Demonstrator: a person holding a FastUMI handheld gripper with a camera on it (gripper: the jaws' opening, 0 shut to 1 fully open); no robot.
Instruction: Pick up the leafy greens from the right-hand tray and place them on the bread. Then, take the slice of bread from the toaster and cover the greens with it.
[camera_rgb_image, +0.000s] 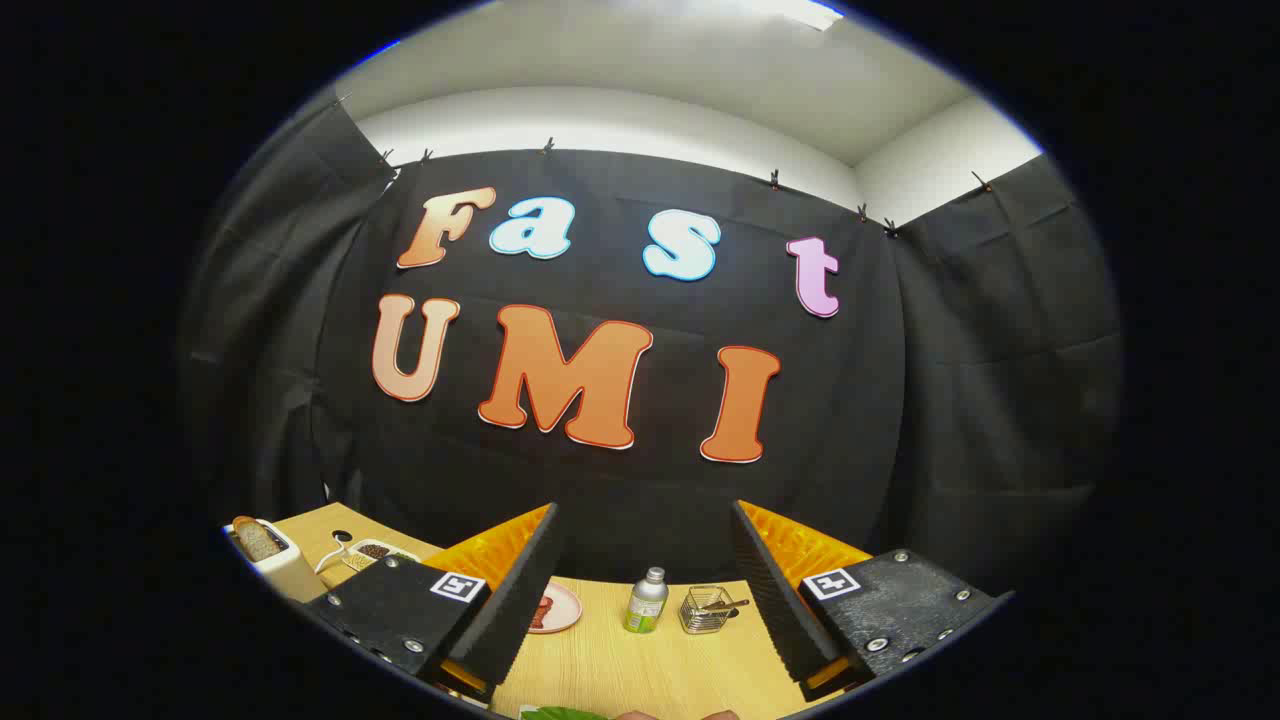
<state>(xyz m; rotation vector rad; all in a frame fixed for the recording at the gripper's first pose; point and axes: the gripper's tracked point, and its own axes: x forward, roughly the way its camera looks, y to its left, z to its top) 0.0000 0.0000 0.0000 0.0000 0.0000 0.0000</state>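
Gripper (640, 600) fingers stand wide, empty; leafy greens (560, 713) lie near — likely light, limp, tear-prone — pinch a bunched fold gently.

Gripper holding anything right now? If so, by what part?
Nothing. The gripper is open, fingers wide apart, with only the table and a small bottle showing beyond them.

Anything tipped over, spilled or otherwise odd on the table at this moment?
Nothing stands out. The tool is open with nothing between its fingers. Beyond them the bottle stands upright beside the wire basket, the plate lies flat, and a bread slice sits in the toaster. No spill shows on the table.
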